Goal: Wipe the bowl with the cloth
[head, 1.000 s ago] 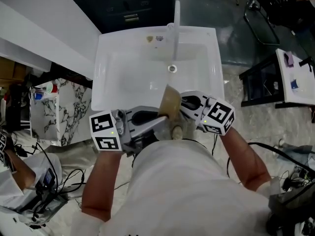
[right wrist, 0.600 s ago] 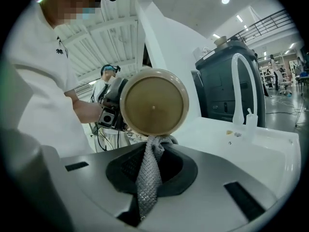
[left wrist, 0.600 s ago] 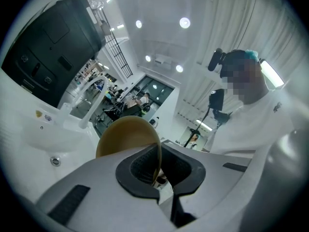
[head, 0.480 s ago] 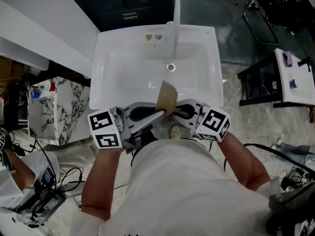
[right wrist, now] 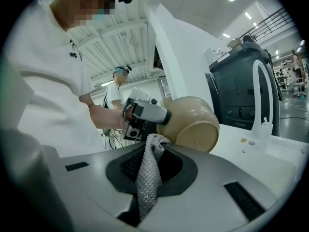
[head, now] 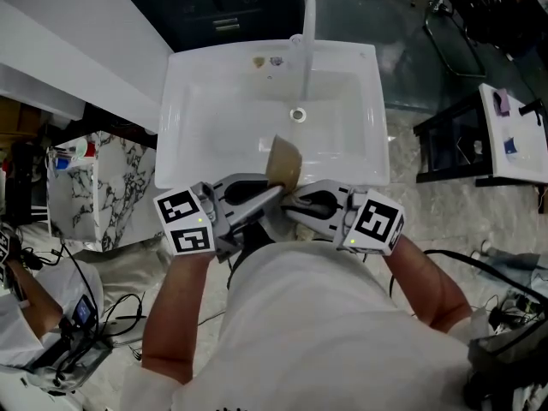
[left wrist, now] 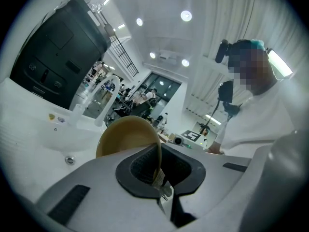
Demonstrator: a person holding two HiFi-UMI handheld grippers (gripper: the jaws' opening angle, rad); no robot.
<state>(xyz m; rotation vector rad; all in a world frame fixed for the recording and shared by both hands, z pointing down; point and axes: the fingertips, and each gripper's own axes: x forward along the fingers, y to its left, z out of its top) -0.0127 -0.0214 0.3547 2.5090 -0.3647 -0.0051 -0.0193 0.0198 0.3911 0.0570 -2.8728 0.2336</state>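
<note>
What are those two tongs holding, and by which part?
The left tongs pinch the tan bowl by its rim. The right tongs clamp the bunched grey cloth; which part of it cannot be told.

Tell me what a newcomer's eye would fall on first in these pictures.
The tan bowl, tipped on edge over the front of the white sink, stands out first; the left gripper is shut on its rim. Next comes the grey knitted cloth, pinched in the right gripper close by the bowl's outer side. The tall white faucet rises at the sink's back.
</note>
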